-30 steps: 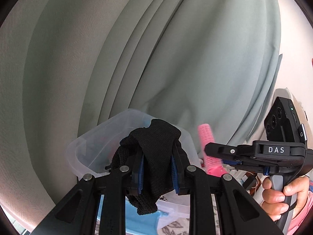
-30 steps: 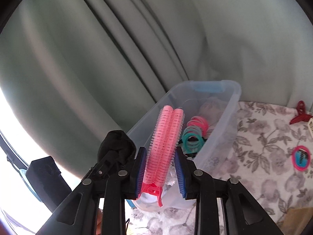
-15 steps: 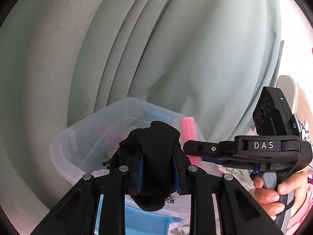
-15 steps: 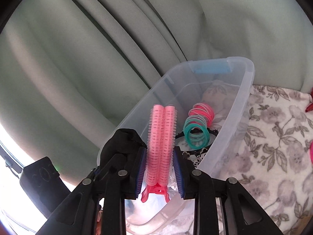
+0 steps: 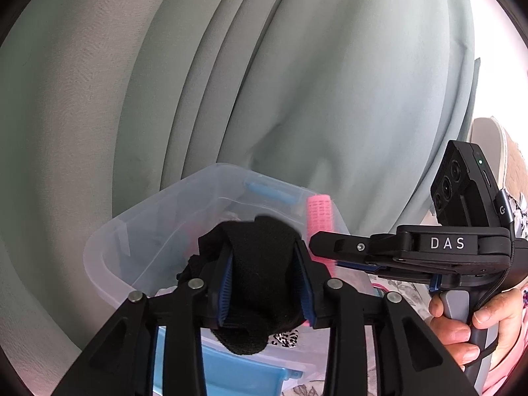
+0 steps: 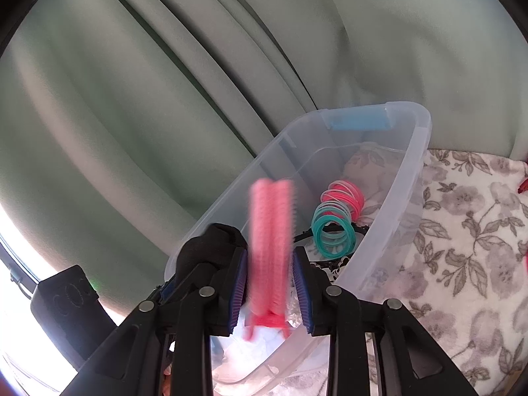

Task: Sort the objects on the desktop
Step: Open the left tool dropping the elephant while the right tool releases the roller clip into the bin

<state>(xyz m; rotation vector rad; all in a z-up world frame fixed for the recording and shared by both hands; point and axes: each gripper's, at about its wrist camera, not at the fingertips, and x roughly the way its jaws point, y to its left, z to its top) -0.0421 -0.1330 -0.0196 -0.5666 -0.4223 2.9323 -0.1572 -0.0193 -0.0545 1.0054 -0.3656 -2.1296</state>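
Plainly, both claws carry something over one clear plastic bin [image 6: 409,178], a smooth, translucent, rounded-corner tub with a blue latch on its far rim, set against a matte grey-green curtain [image 5: 297,82] that hangs in deep vertical folds.

In the left wrist view the left gripper [image 5: 264,283] sits at lower centre, its two black fingers lined with ribbed blue pads [image 5: 223,283]. They are drawn in on a black knit cloth [image 5: 260,264], a soft, coarse-textured bundle that bulges above the pads and droops below them, in front of the bin's near wall. At the right of that frame the right gripper's black body shows side-on, held in the person's hand [image 5: 475,326].

In the right wrist view the right gripper [image 6: 270,283] is at lower centre with its blue pads set a little way apart. One pink hair roller clip [image 6: 271,241] stands upright between them: two bristly cylinders side by side, joined at a pink clasp at the bottom. It is blurred, and a thin gap shows on each side, so whether the pads bear on it cannot be told. It lies over the bin's near left rim.

Inside the bin lie two coiled spiral hair ties, one teal [image 6: 333,231] and one pink [image 6: 343,194], touching each other at centre right of the frame. A floral-printed cloth [image 6: 462,241], grey on white, covers the surface at right.
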